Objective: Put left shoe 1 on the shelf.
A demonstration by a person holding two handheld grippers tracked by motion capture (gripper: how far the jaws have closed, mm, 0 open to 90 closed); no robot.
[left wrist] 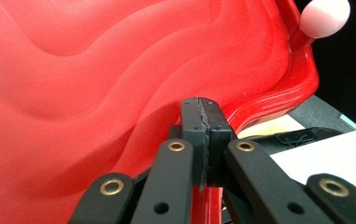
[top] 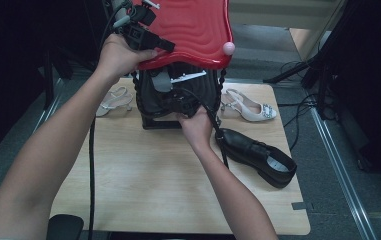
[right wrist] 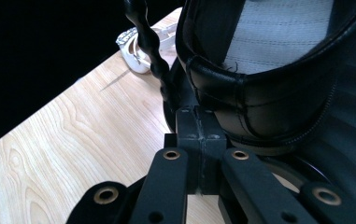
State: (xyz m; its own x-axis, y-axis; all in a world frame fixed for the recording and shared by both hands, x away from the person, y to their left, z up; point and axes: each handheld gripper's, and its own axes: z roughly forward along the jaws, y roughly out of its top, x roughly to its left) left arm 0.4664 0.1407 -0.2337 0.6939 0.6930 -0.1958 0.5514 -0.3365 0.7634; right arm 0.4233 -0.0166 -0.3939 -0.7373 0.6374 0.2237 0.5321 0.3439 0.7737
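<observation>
A red wavy lid with a pink knob stands raised over a black case at the table's back. My left gripper is shut on the lid's lower rim, and in the left gripper view its jaws meet on that red edge. My right gripper sits at the case's front, mostly covered by the hand. Its jaws are shut with nothing between them, tips against a black shoe with a grey insole.
A black shoe lies on the wooden table right of the hand. White heeled sandals lie at the back right and back left. A black beaded strap hangs by the case. A white card shows inside the case.
</observation>
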